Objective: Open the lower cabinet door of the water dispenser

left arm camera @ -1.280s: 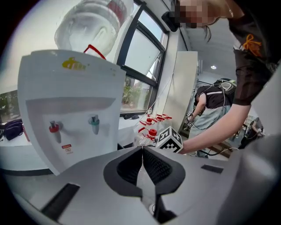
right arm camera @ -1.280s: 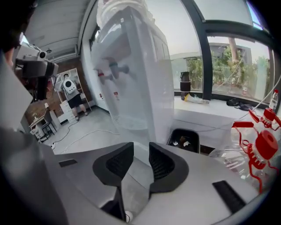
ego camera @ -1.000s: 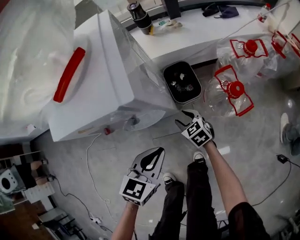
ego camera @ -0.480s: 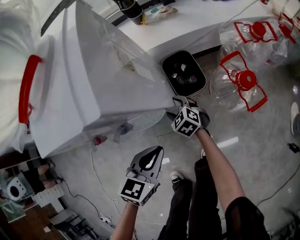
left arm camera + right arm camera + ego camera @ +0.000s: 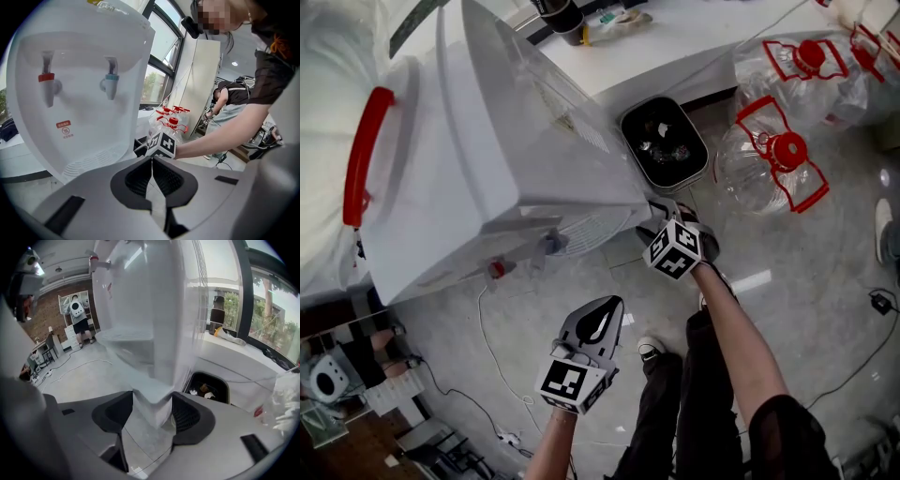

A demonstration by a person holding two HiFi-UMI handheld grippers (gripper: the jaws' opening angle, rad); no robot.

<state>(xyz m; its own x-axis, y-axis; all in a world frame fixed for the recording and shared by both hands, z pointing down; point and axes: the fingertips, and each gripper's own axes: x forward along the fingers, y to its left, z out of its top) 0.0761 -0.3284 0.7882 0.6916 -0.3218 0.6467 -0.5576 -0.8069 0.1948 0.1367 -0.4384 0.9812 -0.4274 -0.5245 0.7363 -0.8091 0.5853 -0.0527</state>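
The white water dispenser (image 5: pixel 506 141) stands in front of me, a bottle with a red handle (image 5: pixel 366 155) on top. Its red tap (image 5: pixel 47 84) and blue tap (image 5: pixel 108 82) show in the left gripper view. My right gripper (image 5: pixel 664 211) is low at the dispenser's front right corner. In the right gripper view its jaws (image 5: pixel 152 401) stand wide and are closing, with the white lower corner of the cabinet (image 5: pixel 152 404) between the pads; I see no firm press. My left gripper (image 5: pixel 611 302) hangs shut and empty over the floor, short of the dispenser.
A black waste bin (image 5: pixel 664 141) sits right of the dispenser, under a white counter (image 5: pixel 694 47). Empty water bottles with red caps (image 5: pixel 769 159) lie at the right. A white cable (image 5: pixel 487 328) runs over the grey floor. My legs (image 5: pixel 694 394) are below.
My right gripper has moved in and down to the dispenser's lower right corner, and its jaws now straddle it. The left gripper has sunk a little. The head view has swung over the dispenser.
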